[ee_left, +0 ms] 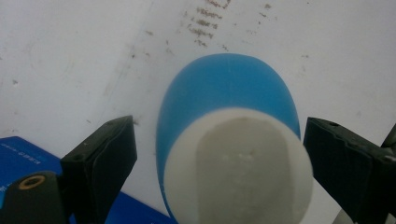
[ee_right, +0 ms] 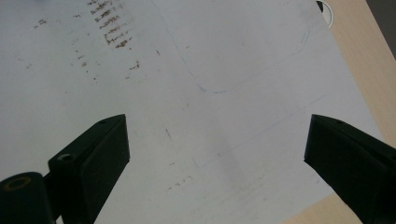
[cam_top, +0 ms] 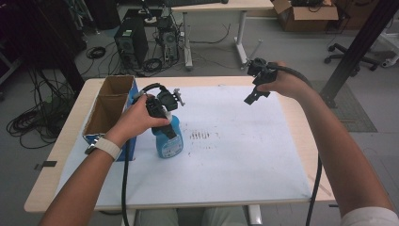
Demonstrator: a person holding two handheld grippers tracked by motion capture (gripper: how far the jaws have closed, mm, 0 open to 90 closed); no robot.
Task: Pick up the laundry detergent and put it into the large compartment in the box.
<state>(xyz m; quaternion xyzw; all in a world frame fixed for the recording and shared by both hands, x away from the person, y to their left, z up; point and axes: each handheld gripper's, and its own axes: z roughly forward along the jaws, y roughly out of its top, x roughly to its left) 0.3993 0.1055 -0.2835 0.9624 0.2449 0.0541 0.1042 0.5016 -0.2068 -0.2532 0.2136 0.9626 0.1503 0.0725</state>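
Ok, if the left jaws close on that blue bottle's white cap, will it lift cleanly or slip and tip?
The blue bottle probably tips easily: it stands tall on a narrow base. Its white cap looks smooth and rounded, so the open left gripper may slip. It looks like rigid plastic, unlikely to crush.

My table (cam_top: 66,141), pale wood, under a white stained sheet (cam_top: 244,155); on it stood a blue bottle (cam_top: 168,141), beside an open cardboard box (cam_top: 109,109) at my left edge

Lab or workshop space, computer towers (cam_top: 147,40) with tangled cables (cam_top: 28,123) on grey floor, height-adjustable desk (cam_top: 221,6), cardboard box (cam_top: 305,14)
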